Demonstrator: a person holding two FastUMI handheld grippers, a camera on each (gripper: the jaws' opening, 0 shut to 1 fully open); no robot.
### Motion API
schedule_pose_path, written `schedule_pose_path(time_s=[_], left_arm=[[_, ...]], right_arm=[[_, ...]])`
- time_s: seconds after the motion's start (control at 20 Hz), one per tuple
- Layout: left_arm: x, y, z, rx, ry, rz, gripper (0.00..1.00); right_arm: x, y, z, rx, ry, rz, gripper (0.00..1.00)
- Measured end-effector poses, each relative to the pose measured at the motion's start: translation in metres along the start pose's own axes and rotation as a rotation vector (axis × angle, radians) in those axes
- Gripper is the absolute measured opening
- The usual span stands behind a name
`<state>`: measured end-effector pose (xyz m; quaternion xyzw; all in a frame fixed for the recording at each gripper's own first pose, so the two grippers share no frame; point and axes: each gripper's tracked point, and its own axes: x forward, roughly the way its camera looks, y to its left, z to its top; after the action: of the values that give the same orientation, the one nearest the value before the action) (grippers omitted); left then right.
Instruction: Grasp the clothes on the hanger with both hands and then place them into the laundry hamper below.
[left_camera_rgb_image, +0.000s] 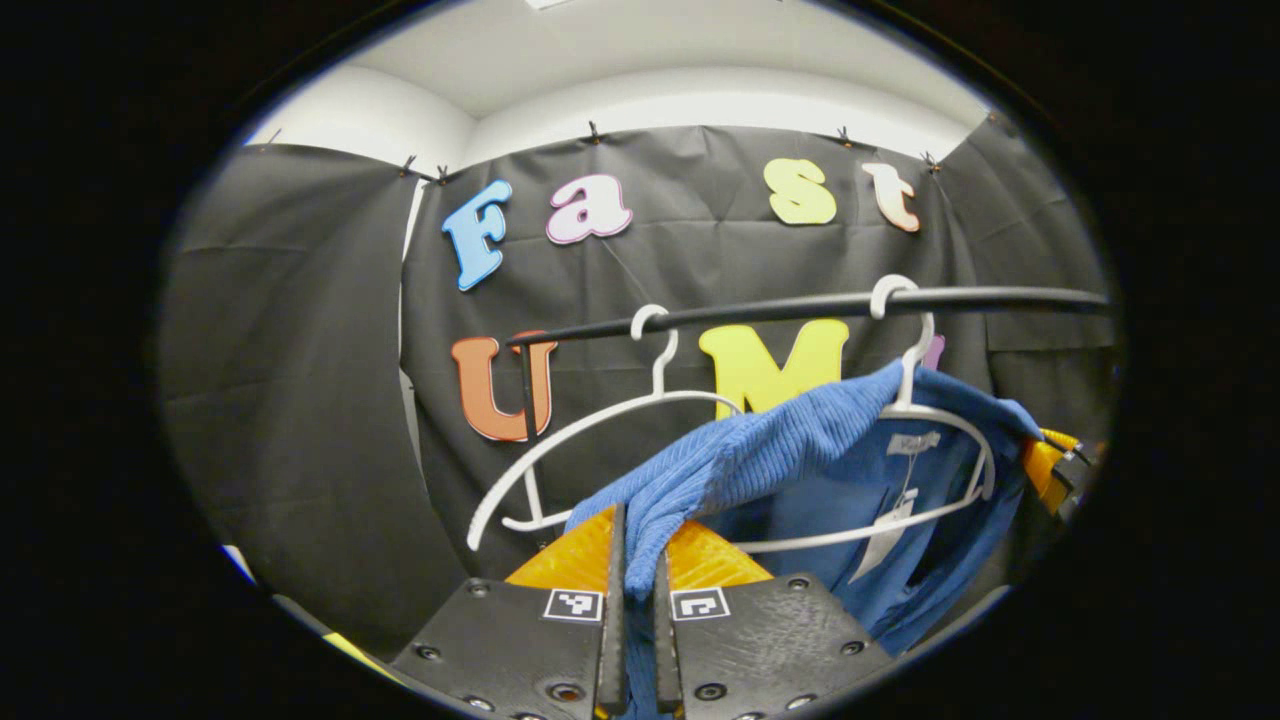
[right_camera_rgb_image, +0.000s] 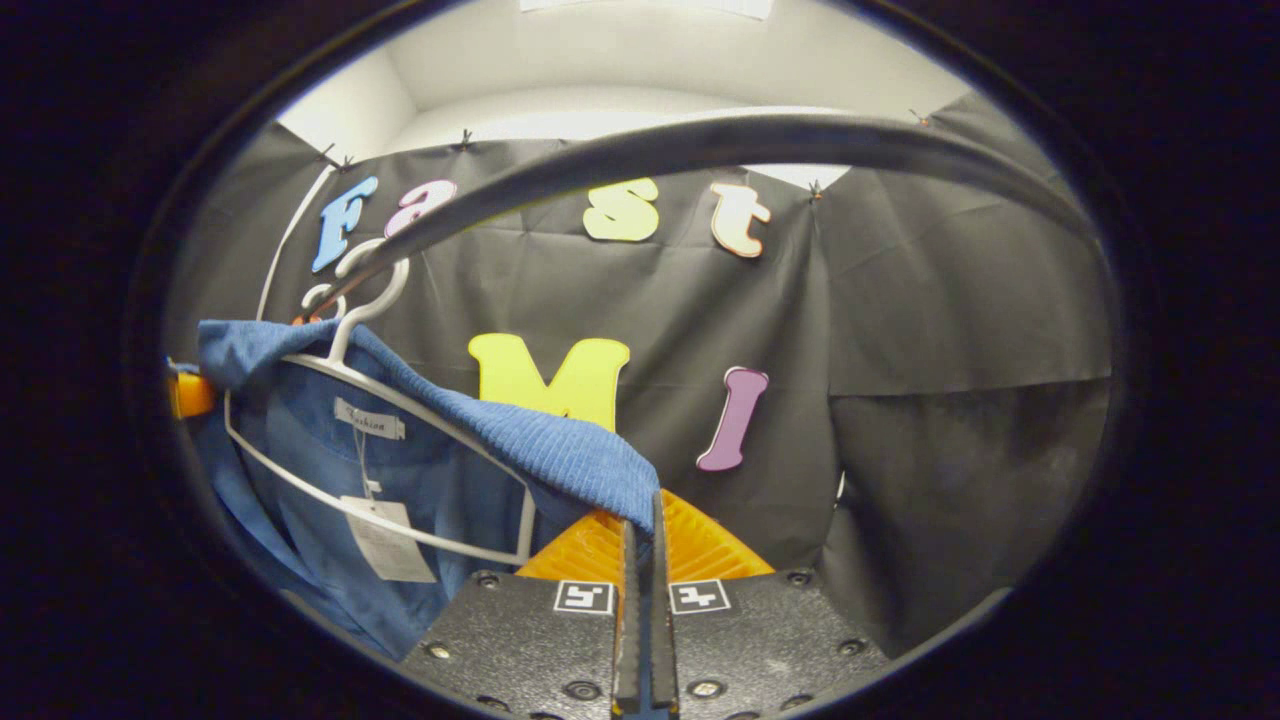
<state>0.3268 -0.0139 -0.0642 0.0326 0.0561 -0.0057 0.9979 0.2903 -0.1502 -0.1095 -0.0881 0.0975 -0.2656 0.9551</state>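
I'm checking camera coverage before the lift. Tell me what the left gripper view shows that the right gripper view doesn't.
Left gripper view: a bare white hanger on the rail beside the garment, and the far gripper at the garment's other shoulder.

Right gripper view: the rail arching close overhead, and a paper tag dangling inside the collar.

Both: the blue garment on its white hanger, with the left gripper and the right gripper each closed on a shoulder.

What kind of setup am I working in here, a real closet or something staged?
Most likely a staged booth, not a closet: black cloth pinned up as walls under a plain white ceiling, and a bare black rail carrying two white hangers, one empty, one holding the blue garment.
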Motion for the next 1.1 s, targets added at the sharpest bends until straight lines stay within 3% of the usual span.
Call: schedule_pose_path(time_s=[0.2, 0.4, 0.8, 0.95, 1.1], left_arm=[[-0.013, 0.009, 0.032, 0.029, -0.029, -0.058, 0.11], [-0.016, 0.016, 0.046, 0.054, 0.033, -0.127, 0.11], [-0.018, 0.026, 0.055, 0.284, 0.198, -0.355, 0.08], [-0.018, 0.026, 0.053, 0.235, 0.249, -0.408, 0.07], [-0.029, 0.015, 0.055, 0.116, 0.273, -0.505, 0.12]], right_arm=[[-0.01, -0.005, 0.008, -0.04, -0.016, -0.002, 0.07], [-0.02, -0.004, 0.012, -0.072, -0.027, 0.02, 0.07], [-0.036, 0.003, 0.01, -0.082, -0.009, 0.095, 0.07], [-0.036, 0.004, 0.006, -0.05, 0.008, 0.137, 0.07], [-0.032, 0.013, -0.017, 0.102, 0.097, 0.214, 0.07]])
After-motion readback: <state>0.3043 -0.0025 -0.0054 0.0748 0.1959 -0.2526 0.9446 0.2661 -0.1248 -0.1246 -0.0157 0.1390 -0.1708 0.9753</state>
